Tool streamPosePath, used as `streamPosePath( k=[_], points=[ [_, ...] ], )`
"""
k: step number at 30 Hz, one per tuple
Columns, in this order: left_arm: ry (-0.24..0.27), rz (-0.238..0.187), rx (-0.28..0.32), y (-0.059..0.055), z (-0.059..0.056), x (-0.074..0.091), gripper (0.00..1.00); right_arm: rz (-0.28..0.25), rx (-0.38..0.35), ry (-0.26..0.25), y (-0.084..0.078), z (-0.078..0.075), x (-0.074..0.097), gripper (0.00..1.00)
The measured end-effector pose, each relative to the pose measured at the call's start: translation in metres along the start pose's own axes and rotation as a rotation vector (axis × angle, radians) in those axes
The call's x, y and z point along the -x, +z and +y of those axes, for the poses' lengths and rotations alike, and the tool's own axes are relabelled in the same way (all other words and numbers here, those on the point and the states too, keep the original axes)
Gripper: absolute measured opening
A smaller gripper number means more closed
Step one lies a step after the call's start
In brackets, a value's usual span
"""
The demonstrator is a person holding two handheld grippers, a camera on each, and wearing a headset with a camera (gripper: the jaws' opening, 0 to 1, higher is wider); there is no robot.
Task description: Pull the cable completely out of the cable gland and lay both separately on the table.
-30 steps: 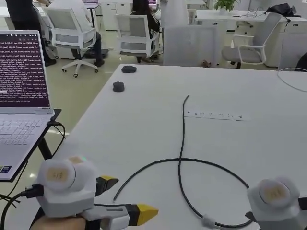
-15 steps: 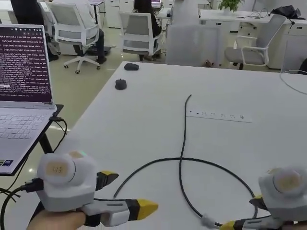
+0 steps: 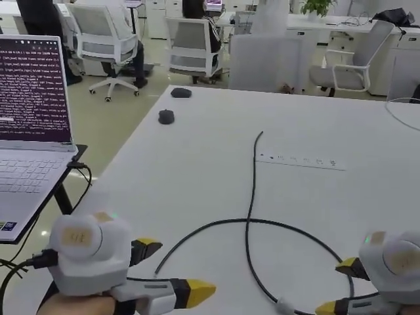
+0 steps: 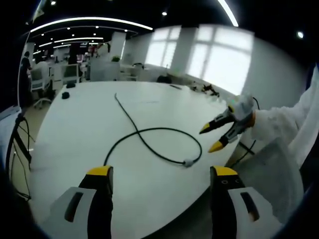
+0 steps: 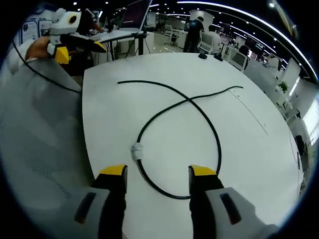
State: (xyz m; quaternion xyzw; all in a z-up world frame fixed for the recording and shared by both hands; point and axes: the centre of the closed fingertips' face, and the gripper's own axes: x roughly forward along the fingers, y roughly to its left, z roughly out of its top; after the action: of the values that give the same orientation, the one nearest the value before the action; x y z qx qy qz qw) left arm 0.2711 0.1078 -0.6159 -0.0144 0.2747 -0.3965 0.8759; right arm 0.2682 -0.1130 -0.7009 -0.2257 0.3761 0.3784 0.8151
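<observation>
The white bench (image 3: 197, 170) takes up most of the head view. An open laptop (image 3: 26, 131) on a stand is beside its left edge, its screen full of text lines. A long black cable (image 3: 249, 197) lies on the bench. It runs from a far end near the middle towards the near edge, crosses over itself and forms a wide loop.

The left hand-held gripper (image 3: 180, 268) is off the near left corner, jaws spread wide and holding nothing. Its own view shows the gap between the yellow tips (image 4: 162, 172) facing the loop. The right hand-held gripper (image 3: 331, 286) is at the near right, jaws likewise parted and empty, well apart from the left one.

Two dark mice, one (image 3: 167, 117) nearer and one (image 3: 181, 93) farther, sit near the far left edge. The pale cable gland (image 3: 283, 305) is threaded on the cable at the near side of the loop. It rests on the bench just ahead of the right gripper's tips (image 5: 157, 170), not touching them.
</observation>
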Motion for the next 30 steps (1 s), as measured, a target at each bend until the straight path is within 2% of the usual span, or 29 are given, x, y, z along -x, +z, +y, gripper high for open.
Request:
streamPosePath(
  k=[1, 4, 10, 19, 24, 30],
  points=[
    [0.000, 0.001, 0.000, 0.000, 0.000, 0.000, 0.80, -0.012, 0.003, 0.009, 0.000, 0.002, -0.004, 0.47],
    [0.002, 0.011, 0.002, -0.003, 0.001, -0.001, 0.80, 0.003, 0.023, 0.025, -0.006, 0.006, -0.017, 0.40],
    [0.004, 0.026, 0.006, -0.006, 0.003, -0.001, 0.79, 0.034, 0.035, 0.067, -0.015, 0.016, -0.034, 0.38],
    [0.004, 0.027, 0.007, -0.006, 0.004, -0.001, 0.79, 0.017, 0.038, 0.092, -0.005, 0.021, -0.049, 0.32],
    [0.005, 0.027, 0.006, -0.006, 0.004, -0.002, 0.78, 0.007, -0.010, 0.113, -0.002, 0.025, -0.057, 0.22],
    [0.004, 0.010, -0.010, -0.003, 0.004, -0.002, 0.77, 0.008, 0.019, 0.127, -0.001, 0.031, -0.065, 0.19]
  ],
)
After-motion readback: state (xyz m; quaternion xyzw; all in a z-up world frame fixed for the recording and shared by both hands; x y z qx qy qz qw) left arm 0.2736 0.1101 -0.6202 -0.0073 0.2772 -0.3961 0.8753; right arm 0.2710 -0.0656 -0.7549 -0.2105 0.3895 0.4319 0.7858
